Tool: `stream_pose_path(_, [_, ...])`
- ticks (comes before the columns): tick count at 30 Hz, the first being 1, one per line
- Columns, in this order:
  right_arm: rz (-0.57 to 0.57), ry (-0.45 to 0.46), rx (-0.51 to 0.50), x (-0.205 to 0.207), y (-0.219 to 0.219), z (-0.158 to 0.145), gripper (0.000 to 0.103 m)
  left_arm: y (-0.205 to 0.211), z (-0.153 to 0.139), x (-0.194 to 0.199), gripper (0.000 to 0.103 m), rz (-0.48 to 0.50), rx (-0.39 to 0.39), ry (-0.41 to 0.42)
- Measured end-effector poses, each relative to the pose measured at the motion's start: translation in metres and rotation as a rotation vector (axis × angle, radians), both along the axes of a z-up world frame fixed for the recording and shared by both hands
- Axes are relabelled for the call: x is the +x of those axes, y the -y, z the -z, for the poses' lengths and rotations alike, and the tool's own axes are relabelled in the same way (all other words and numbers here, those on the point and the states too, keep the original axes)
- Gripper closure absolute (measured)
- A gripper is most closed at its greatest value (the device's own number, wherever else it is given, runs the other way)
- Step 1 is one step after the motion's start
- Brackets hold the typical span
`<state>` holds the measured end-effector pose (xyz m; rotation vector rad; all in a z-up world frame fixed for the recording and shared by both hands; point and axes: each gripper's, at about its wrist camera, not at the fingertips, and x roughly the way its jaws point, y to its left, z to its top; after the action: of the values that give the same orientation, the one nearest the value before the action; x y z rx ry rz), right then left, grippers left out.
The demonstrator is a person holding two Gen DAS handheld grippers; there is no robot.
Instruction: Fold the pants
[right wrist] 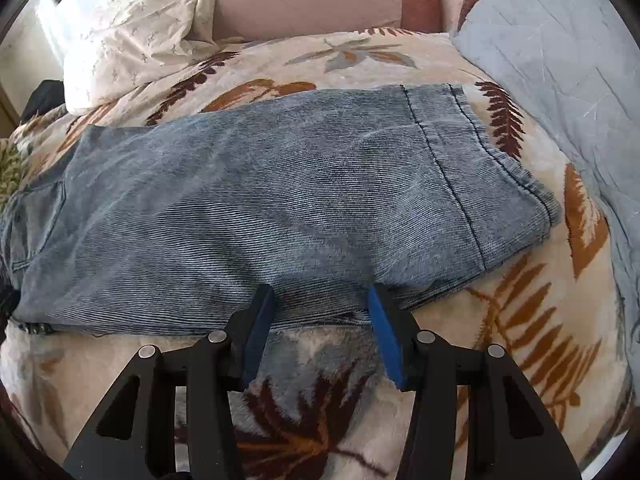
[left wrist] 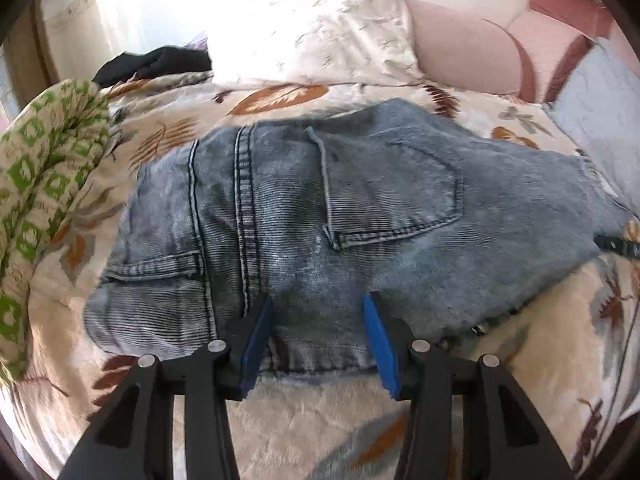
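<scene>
Faded blue jeans lie flat on a leaf-patterned blanket. The left wrist view shows their seat end, back pockets up and centre seam running toward me. My left gripper is open, its blue pads straddling the near edge of the denim, which lies flat between them. The right wrist view shows the leg part, with the stitched hem at the right. My right gripper is also open, its fingertips resting over the near edge of the leg without pinching the cloth.
A white printed pillow and pink cushions lie behind the jeans. A light blue quilt is at the right. A green-patterned cloth and a black garment are at the left. The blanket stretches out in front.
</scene>
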<state>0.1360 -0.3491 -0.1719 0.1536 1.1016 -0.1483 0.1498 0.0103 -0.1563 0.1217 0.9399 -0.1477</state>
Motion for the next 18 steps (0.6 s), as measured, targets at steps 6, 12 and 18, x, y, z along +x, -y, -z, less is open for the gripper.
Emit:
stream_pose_path(6, [-0.130, 0.115, 0.136, 0.025, -0.035, -0.059, 0.051, -0.004, -0.038, -0.001, 0.041, 0.061, -0.076, 0.159])
stream_pose_path(12, [-0.295, 0.123, 0.189, 0.110, -0.110, -0.090, 0.046, -0.003, -0.016, 0.013, 0.041, 0.093, -0.041, 0.160])
stream_pose_path(18, [-0.372, 0.011, 0.203, 0.186, -0.175, -0.054, 0.046, -0.013, 0.002, 0.025, 0.041, 0.073, -0.138, 0.021])
